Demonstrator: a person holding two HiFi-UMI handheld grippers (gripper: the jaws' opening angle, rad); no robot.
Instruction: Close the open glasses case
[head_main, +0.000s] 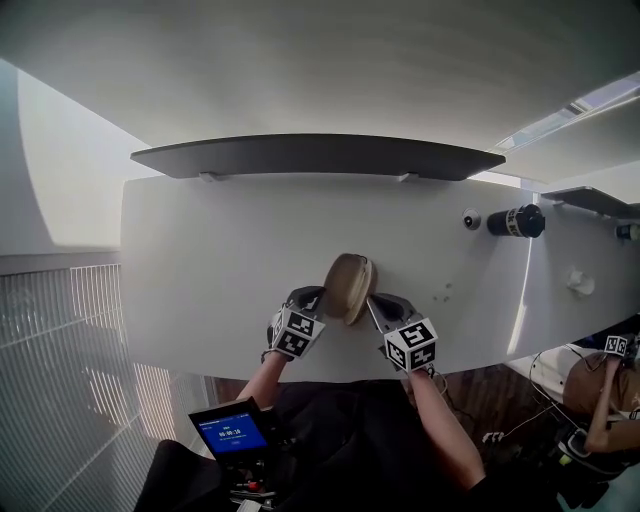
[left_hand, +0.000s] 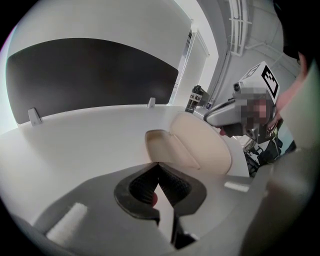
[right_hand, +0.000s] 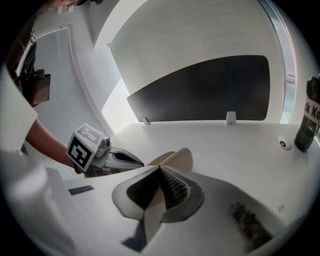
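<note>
Tan oval glasses case (head_main: 350, 287) sits part-open on the white table (head_main: 200, 260), its inside hidden. The left tongs (left_hand: 158, 164) and right tongs (right_hand: 159, 168) flank it, both clenched empty.

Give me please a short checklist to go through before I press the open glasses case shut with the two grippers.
1. Glasses case shut: not ok; its two halves stand apart.
2. Left gripper empty: ok; jaws together, nothing between them.
3. Right gripper empty: ok; jaws together, nothing between them.
4. One gripper on each side of the case: ok in the head view.
5. Inside of the case free of anything that would block it: cannot tell.
6. Room on the table: ok; the black bottle stands far to the right.
</note>
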